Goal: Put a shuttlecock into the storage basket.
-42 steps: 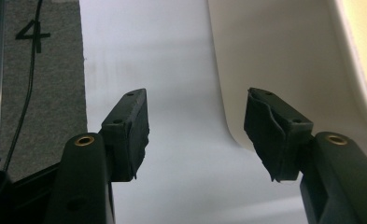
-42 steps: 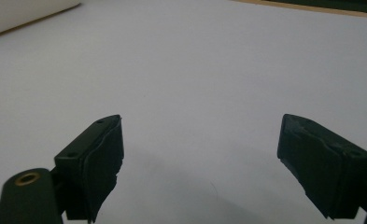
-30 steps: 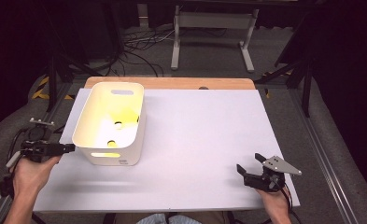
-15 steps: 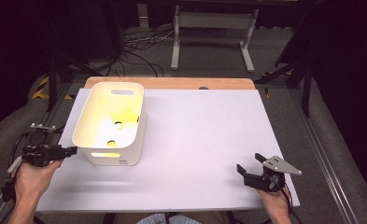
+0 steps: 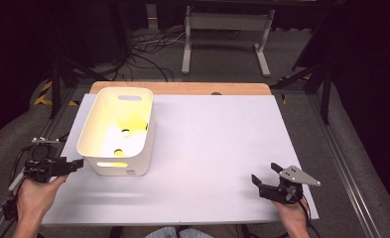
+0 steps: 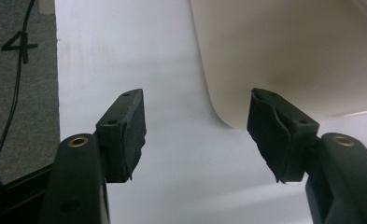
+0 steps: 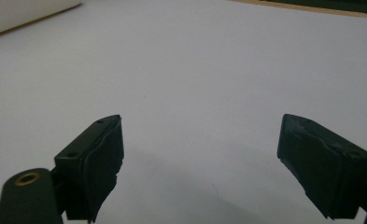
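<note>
While the left tool (image 5: 78, 164) has just been widening its jaws, nothing sits between them and it has drawn slightly back toward the surface edge; the near left corner of the white bin (image 5: 117, 130) lies just ahead of it, apart from the pads. This reads as a release, with the bin set down on the left part of the surface (image 5: 212, 148). The right tool (image 5: 263, 182) rests wide open and empty at the near right, well apart from the bin.
</note>
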A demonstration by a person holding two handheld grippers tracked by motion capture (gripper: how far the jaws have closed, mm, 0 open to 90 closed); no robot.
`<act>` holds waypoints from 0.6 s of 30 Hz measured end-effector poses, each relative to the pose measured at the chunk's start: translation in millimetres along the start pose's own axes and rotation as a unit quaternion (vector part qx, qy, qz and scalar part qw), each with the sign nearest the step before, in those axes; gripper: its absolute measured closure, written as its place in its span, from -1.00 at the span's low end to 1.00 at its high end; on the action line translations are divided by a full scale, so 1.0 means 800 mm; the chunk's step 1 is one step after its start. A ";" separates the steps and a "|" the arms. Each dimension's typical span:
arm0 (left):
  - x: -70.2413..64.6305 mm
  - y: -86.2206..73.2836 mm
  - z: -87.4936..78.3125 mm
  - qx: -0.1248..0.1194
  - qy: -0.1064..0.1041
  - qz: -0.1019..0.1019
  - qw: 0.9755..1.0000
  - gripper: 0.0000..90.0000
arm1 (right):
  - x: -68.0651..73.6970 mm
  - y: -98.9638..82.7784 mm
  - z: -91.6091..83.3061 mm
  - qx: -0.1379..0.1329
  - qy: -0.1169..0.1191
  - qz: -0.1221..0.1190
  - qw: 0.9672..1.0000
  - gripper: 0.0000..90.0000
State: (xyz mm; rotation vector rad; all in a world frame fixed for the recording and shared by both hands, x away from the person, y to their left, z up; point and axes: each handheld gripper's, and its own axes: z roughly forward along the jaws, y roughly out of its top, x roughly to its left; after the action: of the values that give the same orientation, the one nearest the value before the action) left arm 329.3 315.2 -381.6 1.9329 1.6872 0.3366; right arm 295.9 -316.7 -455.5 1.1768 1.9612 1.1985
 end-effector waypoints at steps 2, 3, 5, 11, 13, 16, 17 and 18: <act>-0.001 -0.002 -0.001 -0.003 -0.001 0.000 1.000 -0.17 | 0.000 0.000 0.000 0.000 0.000 0.000 1.000 -0.66; -0.002 -0.003 -0.001 -0.004 -0.001 0.000 1.000 -0.17 | 0.000 0.000 0.000 0.000 0.000 0.000 1.000 -0.66; -0.003 -0.004 0.000 -0.005 -0.001 0.000 1.000 -0.17 | 0.000 0.000 0.000 0.000 0.000 0.000 1.000 -0.66; -0.007 -0.009 0.001 -0.009 -0.007 0.005 1.000 -0.17 | 0.000 0.000 0.000 0.000 0.000 0.000 1.000 -0.66; -0.010 -0.012 0.001 -0.010 -0.009 0.002 1.000 -0.17 | 0.000 0.000 0.000 0.000 0.000 0.000 1.000 -0.66; -0.011 -0.014 0.001 -0.011 -0.008 0.006 1.000 -0.17 | 0.000 0.000 0.000 0.000 0.000 0.000 1.000 -0.66; -0.012 -0.015 0.001 -0.012 -0.009 0.005 1.000 -0.17 | 0.000 0.000 0.000 0.000 0.000 0.000 1.000 -0.66; -0.013 -0.016 0.001 -0.013 -0.011 0.007 1.000 -0.17 | 0.000 0.000 0.000 0.000 0.000 0.000 1.000 -0.66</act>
State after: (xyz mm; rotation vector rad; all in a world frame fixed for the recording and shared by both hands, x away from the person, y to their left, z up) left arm 317.7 305.9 -387.7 1.9244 1.6482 0.3402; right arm 295.7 -316.6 -455.3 1.1772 1.9601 1.1996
